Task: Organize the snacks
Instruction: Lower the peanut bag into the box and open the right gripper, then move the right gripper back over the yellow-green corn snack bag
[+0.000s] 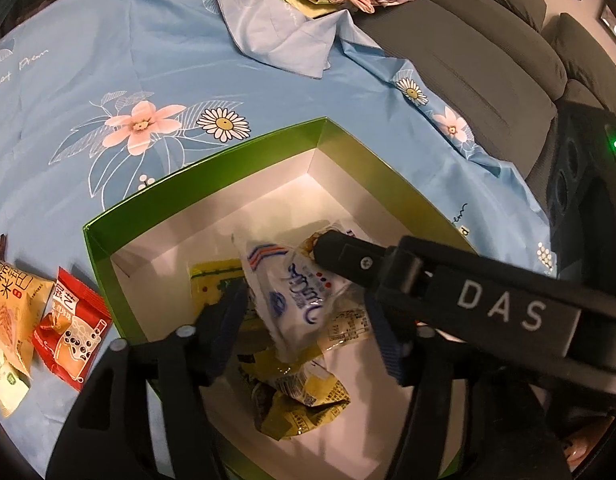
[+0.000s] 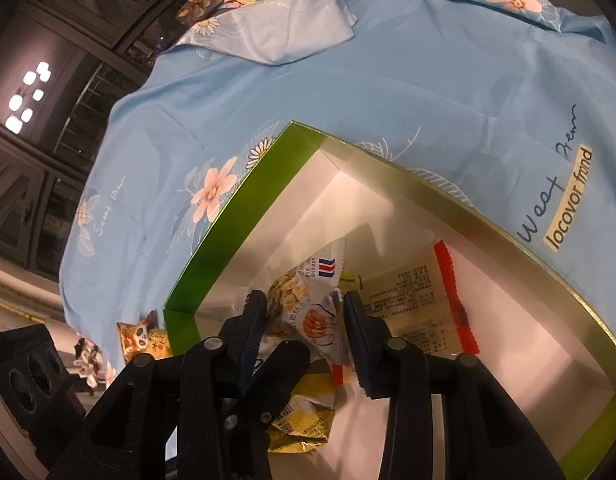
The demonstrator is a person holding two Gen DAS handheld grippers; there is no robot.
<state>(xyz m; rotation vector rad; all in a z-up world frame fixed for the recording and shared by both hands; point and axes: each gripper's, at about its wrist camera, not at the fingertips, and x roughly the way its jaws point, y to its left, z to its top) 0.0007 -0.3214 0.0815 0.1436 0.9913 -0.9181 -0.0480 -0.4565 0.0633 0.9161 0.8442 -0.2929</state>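
Both grippers hang over the green box point(image 1: 212, 184), which sits on the blue flowered sheet point(image 1: 108, 60), and the step in hand looks like dropping a packet in; the left gripper point(image 1: 304, 312) has its fingers spread wide around the white snack packet point(image 1: 292, 292), the pads seemingly clear of it, though I cannot be sure; the right gripper point(image 2: 304, 312) stands narrow, its fingers point(image 2: 254, 316) flanking the same crinkled wrapper, whether pinching it I cannot tell; yellow packets point(image 1: 304, 404) lie crumpled on the box floor; next, I judge, a gripper must lift clear and reach for the red packet point(image 1: 72, 336) and its neighbours outside, left of the box.
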